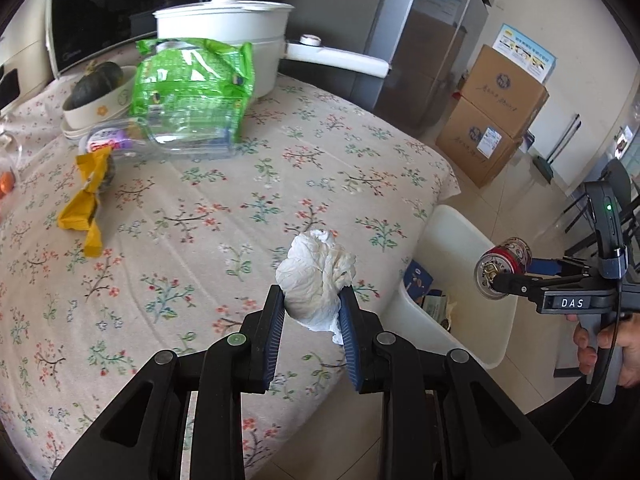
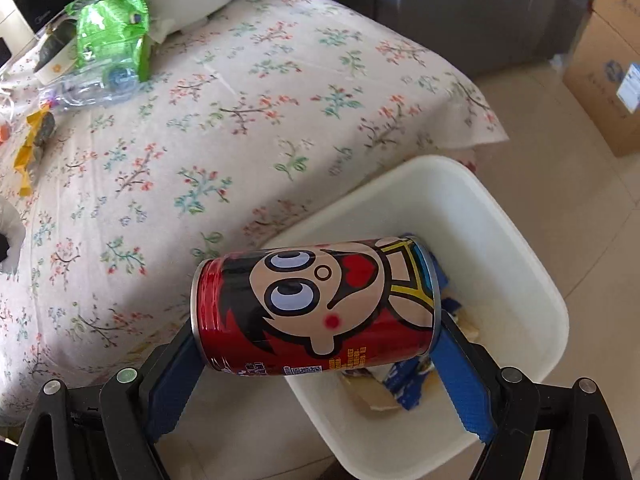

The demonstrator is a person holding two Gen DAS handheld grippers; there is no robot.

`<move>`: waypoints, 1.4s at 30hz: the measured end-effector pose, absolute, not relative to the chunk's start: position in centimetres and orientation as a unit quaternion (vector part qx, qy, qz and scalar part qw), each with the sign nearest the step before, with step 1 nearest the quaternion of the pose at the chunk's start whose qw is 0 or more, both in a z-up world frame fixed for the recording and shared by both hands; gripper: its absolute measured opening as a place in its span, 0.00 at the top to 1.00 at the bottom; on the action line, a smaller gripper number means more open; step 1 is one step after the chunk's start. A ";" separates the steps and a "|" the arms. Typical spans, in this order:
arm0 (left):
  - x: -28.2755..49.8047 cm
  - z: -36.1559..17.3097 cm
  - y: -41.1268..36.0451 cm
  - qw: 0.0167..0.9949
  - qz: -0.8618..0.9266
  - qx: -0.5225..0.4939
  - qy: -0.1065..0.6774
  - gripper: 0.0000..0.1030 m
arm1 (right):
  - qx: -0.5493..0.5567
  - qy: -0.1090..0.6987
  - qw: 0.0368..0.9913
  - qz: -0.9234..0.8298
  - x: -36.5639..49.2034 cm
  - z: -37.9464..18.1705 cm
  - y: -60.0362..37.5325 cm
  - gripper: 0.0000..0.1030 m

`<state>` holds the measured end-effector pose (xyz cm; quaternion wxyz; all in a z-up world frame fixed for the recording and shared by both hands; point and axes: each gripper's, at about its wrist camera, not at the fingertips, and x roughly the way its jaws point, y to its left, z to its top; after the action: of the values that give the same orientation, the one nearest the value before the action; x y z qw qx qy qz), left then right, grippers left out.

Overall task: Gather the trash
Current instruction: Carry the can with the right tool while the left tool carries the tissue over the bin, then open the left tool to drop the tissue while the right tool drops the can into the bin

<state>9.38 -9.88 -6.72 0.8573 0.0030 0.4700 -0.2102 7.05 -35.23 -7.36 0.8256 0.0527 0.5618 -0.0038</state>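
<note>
Left gripper [image 1: 312,312] clamping a crumpled white tissue [image 1: 316,276] above the flowered worktop [image 1: 240,208] edge. Right gripper [image 2: 316,340] pinching a red cartoon can [image 2: 316,304] end to end, sideways, over the white bin [image 2: 500,240] just beside the worktop, scraps lying inside.

A white pot [image 1: 224,36] with a lid stands at the far end of the flowered surface [image 1: 320,152], beside a bowl [image 1: 100,108] holding a dark squash [image 1: 96,82]; cardboard boxes [image 1: 492,116] are stacked on the floor.
</note>
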 end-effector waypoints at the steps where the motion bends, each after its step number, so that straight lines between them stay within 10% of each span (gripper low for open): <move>1: 9.4 -7.0 -11.0 0.854 -0.218 0.008 0.472 0.72 | 0.060 0.565 0.823 -0.009 6.8 -7.6 -36.1 0.13; 18: 9.2 -13.8 -27.3 0.789 -0.341 0.081 0.505 0.69 | 0.115 0.584 0.801 -0.058 3.0 -10.0 -45.5 0.13; 42: 8.5 -9.9 -18.7 0.828 -0.277 0.089 0.480 0.31 | 0.108 0.602 0.789 -0.058 5.1 -11.0 -43.8 0.13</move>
<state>8.55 -18.68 -9.88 0.8276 0.0894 0.4801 -0.2765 5.06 -43.84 -11.05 0.7889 0.1080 0.6022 -0.0576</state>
